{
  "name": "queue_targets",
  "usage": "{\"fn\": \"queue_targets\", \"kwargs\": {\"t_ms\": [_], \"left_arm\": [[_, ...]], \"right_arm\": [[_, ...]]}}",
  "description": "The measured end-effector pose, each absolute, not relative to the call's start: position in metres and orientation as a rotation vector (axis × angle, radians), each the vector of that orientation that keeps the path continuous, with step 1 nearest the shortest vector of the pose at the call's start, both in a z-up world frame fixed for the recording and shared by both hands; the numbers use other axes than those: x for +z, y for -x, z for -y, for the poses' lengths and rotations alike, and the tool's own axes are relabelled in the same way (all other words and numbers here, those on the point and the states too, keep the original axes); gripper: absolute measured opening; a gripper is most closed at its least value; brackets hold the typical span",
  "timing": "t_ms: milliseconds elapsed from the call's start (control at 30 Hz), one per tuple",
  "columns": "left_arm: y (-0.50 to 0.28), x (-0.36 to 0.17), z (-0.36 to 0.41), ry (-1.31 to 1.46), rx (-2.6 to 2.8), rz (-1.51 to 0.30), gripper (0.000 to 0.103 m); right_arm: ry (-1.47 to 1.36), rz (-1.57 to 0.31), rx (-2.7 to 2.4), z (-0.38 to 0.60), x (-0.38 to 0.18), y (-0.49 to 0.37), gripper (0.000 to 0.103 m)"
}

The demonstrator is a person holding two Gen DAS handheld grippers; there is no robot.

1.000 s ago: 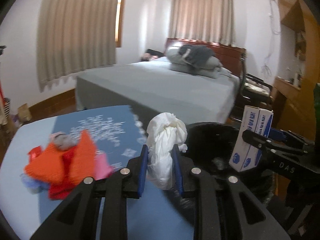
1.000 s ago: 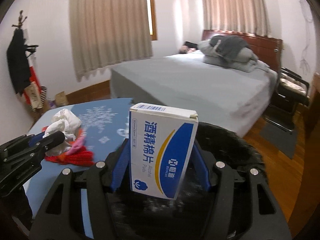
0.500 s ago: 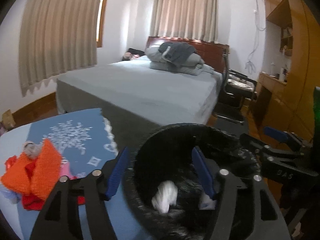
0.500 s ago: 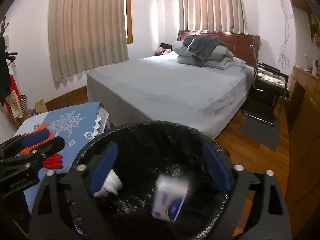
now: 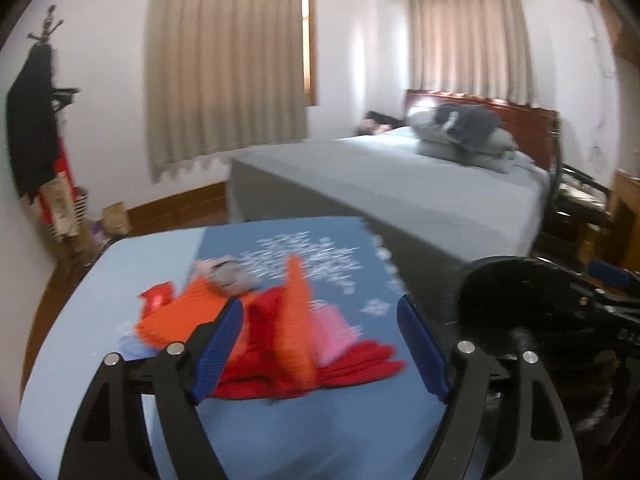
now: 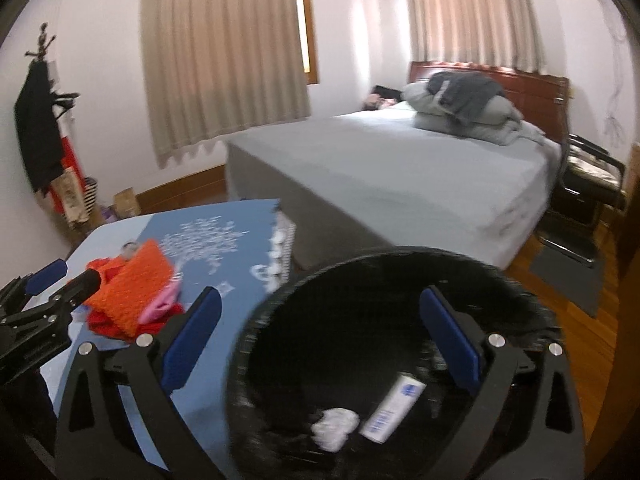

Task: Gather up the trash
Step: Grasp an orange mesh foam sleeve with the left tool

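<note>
both tools gape empty, angled downward: left tool (image 5: 320, 344) over cloth pile (image 5: 276, 332), right tool (image 6: 320, 340) over bin (image 6: 280, 308).

A round bin lined with a black plastic bag (image 6: 384, 280) stands beside the desk, below the right tongs (image 6: 320, 340). At its bottom lie a crumpled white tissue wad (image 6: 334, 428) and, just right of it, a tilted white-and-blue cardboard box (image 6: 394, 406).

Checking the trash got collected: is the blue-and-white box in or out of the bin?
In. The box lies at the bottom of the black-lined bin.
</note>
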State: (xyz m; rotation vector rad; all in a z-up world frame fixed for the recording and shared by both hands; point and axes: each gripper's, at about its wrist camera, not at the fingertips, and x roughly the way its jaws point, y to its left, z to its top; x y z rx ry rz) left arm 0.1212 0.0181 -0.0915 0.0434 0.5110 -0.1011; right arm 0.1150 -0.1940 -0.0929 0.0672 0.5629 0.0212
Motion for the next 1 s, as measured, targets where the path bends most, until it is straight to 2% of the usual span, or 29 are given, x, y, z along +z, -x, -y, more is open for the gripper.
{"fn": "queue_targets", "kwargs": {"t_ms": [200,333,667,900,1000], "left_arm": [[-0.133,-0.108,-0.036,-0.055,-0.053,-0.531,0.063],[-0.141,-0.118,-0.029,-0.075,-0.066,-0.537,0.059],[-0.162,-0.141,-0.013,-0.1,-0.084,-0.576,0.042],[-0.17,-0.148,-0.01,-0.108,-0.069,-0.593,0.022],[-0.168,-0.145,-0.012,-0.104,-0.061,-0.583,0.02]], "right_arm": [[-0.04,-0.577,0.084,0.157,-0.1,-0.137,0.097],[-0.028,-0.579,0.102,0.146,-0.104,-0.144,0.097],[-0.039,-0.593,0.098,0.149,-0.11,-0.154,0.097],[-0.045,-0.601,0.093,0.152,-0.113,-0.158,0.097],[-0.047,-0.6,0.096,0.152,-0.113,-0.158,0.097]]}}
